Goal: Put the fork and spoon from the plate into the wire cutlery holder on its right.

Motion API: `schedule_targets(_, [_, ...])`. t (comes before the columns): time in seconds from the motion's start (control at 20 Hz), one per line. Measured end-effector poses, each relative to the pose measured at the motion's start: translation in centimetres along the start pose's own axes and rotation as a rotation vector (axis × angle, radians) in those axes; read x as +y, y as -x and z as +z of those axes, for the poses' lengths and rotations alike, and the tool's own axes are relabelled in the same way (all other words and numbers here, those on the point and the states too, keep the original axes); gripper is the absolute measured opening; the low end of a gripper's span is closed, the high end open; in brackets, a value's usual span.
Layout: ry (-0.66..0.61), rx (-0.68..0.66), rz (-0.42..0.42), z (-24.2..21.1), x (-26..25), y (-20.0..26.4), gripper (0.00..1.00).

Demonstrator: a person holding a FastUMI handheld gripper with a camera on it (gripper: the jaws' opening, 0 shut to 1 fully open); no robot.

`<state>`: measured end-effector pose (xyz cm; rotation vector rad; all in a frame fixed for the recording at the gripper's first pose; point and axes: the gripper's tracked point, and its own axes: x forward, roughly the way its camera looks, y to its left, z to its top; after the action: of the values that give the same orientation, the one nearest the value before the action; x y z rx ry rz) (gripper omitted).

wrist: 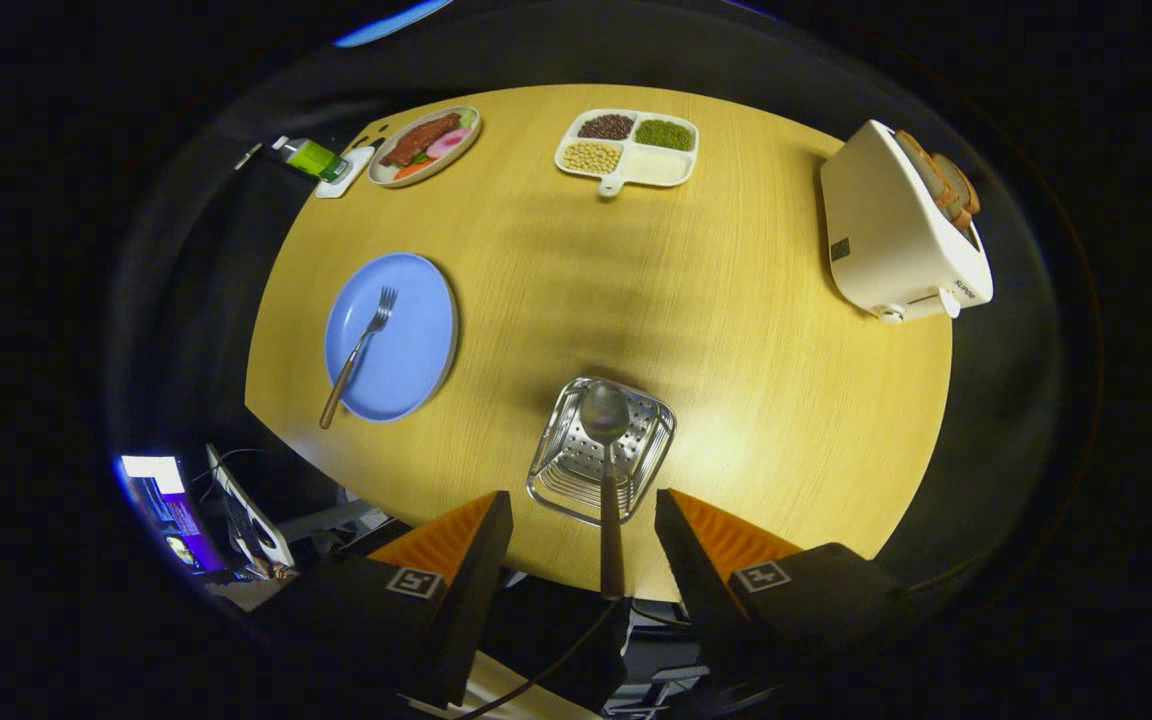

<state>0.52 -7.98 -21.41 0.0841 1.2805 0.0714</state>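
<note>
Tool (584, 520) released, fingers spread wide and touching nothing, high above the near edge of the wooden bench (736, 330). Spoon (606, 470) between the fingers and apart from both, bowl down over the wire cutlery holder (601, 450), brown handle reaching back toward the camera. Fork (361, 350) lying on the blue plate (406, 350), well to the left of the holder, handle overhanging the plate's near rim. Farther off: white toaster (896, 230) with bread, divided tray (628, 150) of beans, oval dish (426, 145) of food.
</note>
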Motion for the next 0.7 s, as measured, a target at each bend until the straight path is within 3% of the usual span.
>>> schedule_targets(0.1, [0.002, -0.048, -0.016, -0.3, 0.7, 0.2, 1.0])
schedule_targets(0.4, [-0.012, -0.237, -0.021, 0.1, 5.1, 1.6, 1.0])
schedule_targets(0.7, [0.006, -0.303, 0.046, 0.5, 12.3, 0.1, 1.0])
